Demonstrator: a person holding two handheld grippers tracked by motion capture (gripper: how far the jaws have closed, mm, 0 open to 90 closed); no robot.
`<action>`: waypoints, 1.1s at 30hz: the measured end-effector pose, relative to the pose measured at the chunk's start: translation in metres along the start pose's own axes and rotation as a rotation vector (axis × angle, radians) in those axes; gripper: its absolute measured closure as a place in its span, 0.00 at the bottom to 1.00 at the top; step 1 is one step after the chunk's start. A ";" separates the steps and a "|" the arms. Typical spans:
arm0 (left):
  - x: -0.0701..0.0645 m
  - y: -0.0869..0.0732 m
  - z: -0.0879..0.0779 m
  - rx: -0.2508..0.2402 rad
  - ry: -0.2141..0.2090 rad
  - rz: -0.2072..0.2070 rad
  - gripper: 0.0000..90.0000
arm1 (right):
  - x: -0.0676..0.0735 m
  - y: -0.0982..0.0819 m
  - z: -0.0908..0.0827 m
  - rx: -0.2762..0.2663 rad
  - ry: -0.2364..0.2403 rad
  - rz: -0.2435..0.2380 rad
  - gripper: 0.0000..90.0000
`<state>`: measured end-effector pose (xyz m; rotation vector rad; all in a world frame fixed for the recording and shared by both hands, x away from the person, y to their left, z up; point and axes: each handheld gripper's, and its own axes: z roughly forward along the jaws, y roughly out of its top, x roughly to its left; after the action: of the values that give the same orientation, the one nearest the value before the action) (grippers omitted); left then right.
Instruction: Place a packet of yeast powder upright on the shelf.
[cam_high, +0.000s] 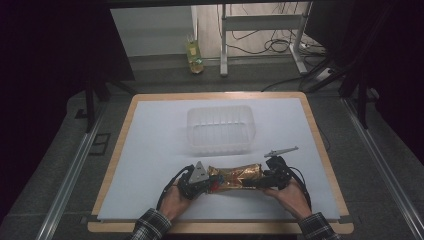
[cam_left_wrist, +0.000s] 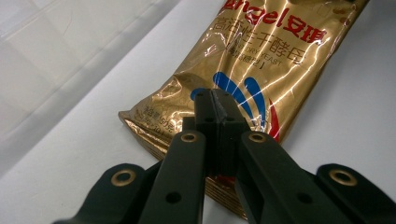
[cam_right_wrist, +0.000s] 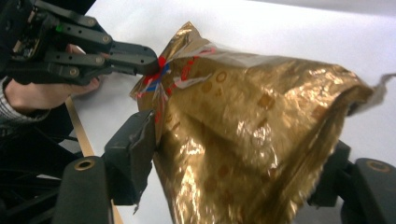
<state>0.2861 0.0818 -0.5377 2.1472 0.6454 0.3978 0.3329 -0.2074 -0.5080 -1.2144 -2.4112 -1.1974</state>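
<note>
A crinkled gold foil bag (cam_high: 235, 177) with red and blue print lies lengthwise near the table's front edge, held at both ends. My left gripper (cam_high: 212, 186) is shut on its left end; in the left gripper view the jaws (cam_left_wrist: 215, 100) are pinched together on the bag's seam (cam_left_wrist: 261, 65). My right gripper (cam_high: 260, 184) holds the other end. In the right gripper view the bag (cam_right_wrist: 243, 121) bulges between the two jaws, with the left pad (cam_right_wrist: 140, 140) pressed against the foil and the right pad partly hidden behind it. The left gripper (cam_right_wrist: 149, 63) shows farther off, gripping the far end.
A clear plastic tub (cam_high: 220, 111) stands empty at the middle of the white sheet (cam_high: 155, 145), behind the bag. A small grey tool (cam_high: 281, 150) lies to the right, just beyond my right gripper. A bottle (cam_high: 195, 55) stands on the floor past the table.
</note>
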 end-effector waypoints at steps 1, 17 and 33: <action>0.000 0.000 0.000 -0.001 -0.001 -0.001 1.00 | 0.000 0.001 0.001 0.000 0.004 0.004 0.37; -0.002 0.001 -0.009 -0.026 0.046 0.034 0.87 | 0.000 0.013 -0.002 -0.032 0.104 0.110 0.76; -0.001 -0.005 -0.037 -0.082 0.080 0.052 0.43 | 0.021 0.034 -0.019 -0.037 0.075 0.047 0.79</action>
<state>0.2660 0.1074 -0.5196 2.0819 0.6089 0.5316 0.3407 -0.1974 -0.4658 -1.2079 -2.3038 -1.2556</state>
